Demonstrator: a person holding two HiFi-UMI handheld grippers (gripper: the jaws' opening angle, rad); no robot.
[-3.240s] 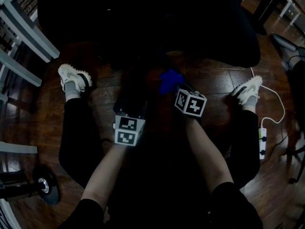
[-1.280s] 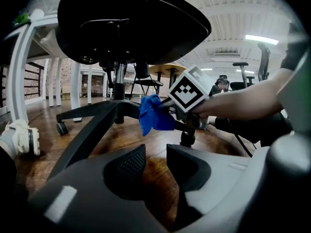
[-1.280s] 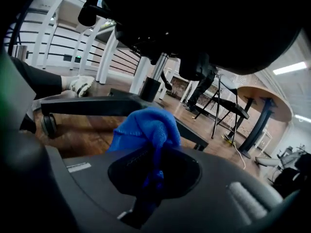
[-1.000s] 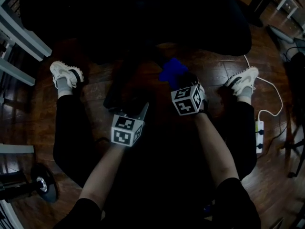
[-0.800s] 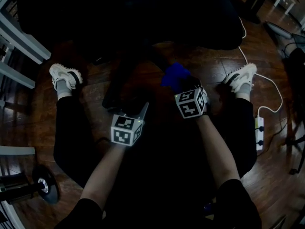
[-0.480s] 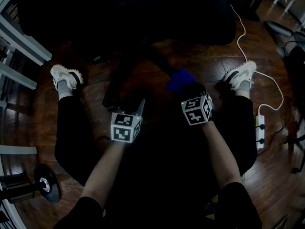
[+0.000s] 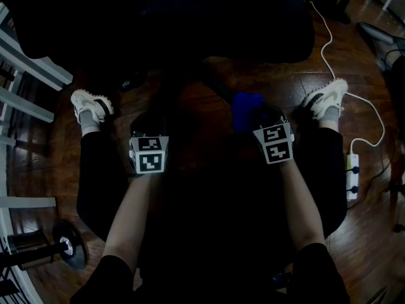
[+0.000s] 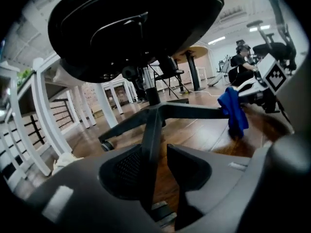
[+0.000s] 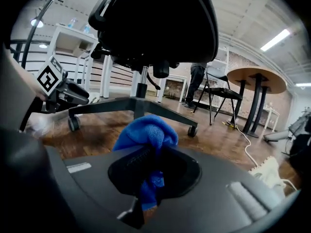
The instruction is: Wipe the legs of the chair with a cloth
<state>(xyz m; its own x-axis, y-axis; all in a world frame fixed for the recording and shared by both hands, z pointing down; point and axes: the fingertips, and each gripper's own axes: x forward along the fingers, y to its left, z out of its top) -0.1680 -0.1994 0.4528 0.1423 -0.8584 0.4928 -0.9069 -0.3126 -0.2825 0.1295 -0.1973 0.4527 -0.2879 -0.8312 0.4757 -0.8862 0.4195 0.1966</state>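
A black office chair fills the top of the head view, its seat [image 7: 190,18] over a dark star base. In the left gripper view one chair leg [image 8: 148,125] runs from the hub [image 8: 153,101] down between the jaws of my left gripper [image 8: 155,149]. Floor shows between the leg and the right jaw, so the gripper is open. My right gripper [image 9: 154,152] is shut on a bunched blue cloth [image 9: 146,132], which sits right of the base [image 7: 247,108] and hangs at a side leg [image 8: 233,111]. Castors [image 9: 73,124] carry the leg ends.
White frame posts [image 7: 31,68] stand at the left. The person's white shoes [image 7: 92,105] [image 7: 326,99] flank the base. A white cable and power strip [image 7: 351,173] lie at the right, a black wheel [image 7: 66,246] at lower left. A round table [image 9: 255,79] and folding chair [image 9: 218,93] stand behind.
My left gripper has swung to the left and a little up the picture, and its marker cube has turned. My right gripper has carried the blue cloth to the right along the base.
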